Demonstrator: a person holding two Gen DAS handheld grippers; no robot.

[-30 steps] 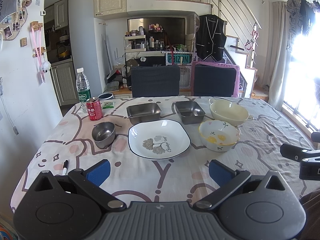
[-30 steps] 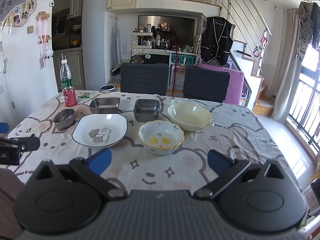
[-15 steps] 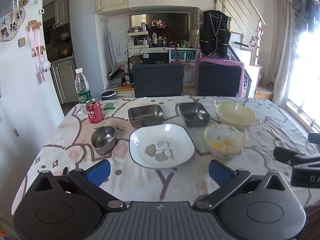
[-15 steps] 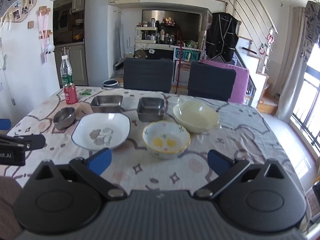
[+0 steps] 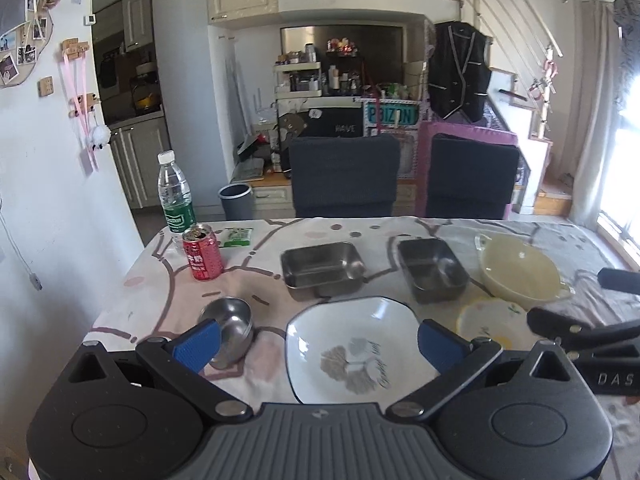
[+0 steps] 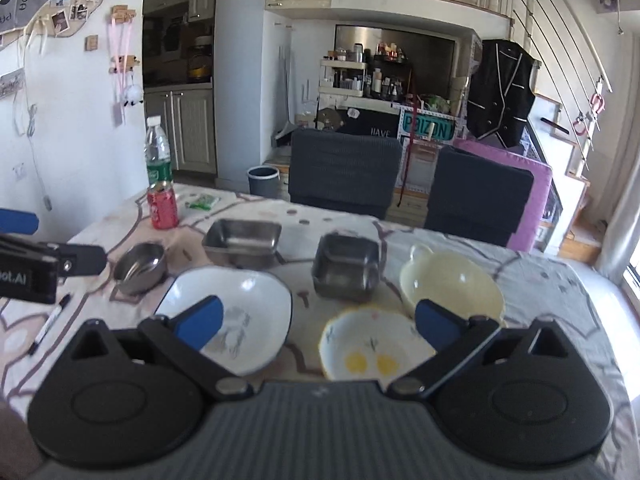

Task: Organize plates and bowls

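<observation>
We note the left gripper with fingers spread wide, empty, poised over the white square plate, which carries a grey tree print and a dark rim and sits at the near middle of the table. The right gripper, likewise wide and empty, hangs above the scalloped bowl with yellow motifs. Behind lie two steel rectangular pans, a cream bowl, and a small round steel bowl at left.
</observation>
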